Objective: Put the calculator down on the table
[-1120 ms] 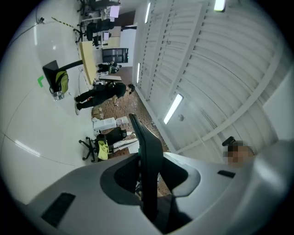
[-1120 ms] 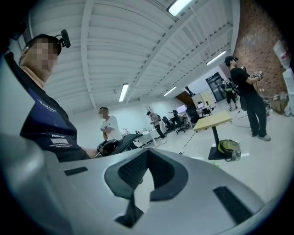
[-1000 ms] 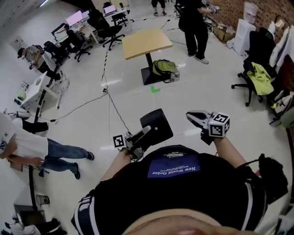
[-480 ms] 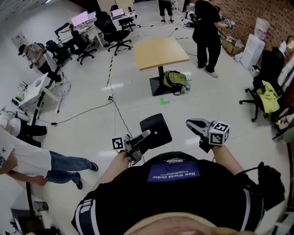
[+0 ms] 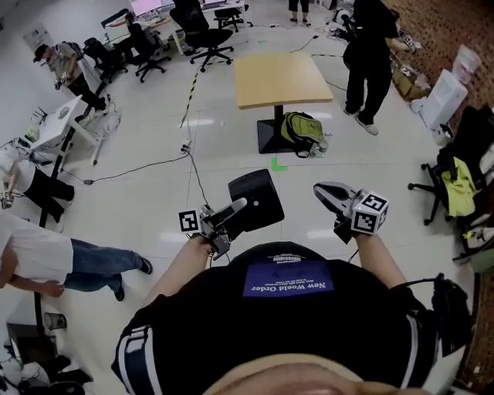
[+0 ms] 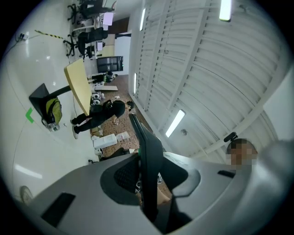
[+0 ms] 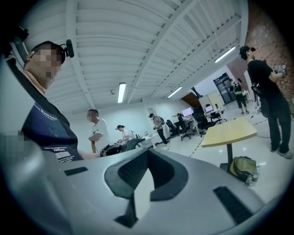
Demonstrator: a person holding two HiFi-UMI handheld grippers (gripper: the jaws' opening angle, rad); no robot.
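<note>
Calculator (image 5: pixel 259 198) between left tongs (image 5: pixel 236 207), forearm (image 5: pixel 179 266) forward

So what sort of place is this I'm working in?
Most likely an open-plan office or lab workspace. There are desks with monitors and wheeled office chairs at the far end. A bare wooden pedestal table stands on a glossy white floor, and cables trail across it.

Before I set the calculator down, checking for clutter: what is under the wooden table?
A green backpack lies at the black base plate of the table. Its top hides whatever is behind the post.
</note>
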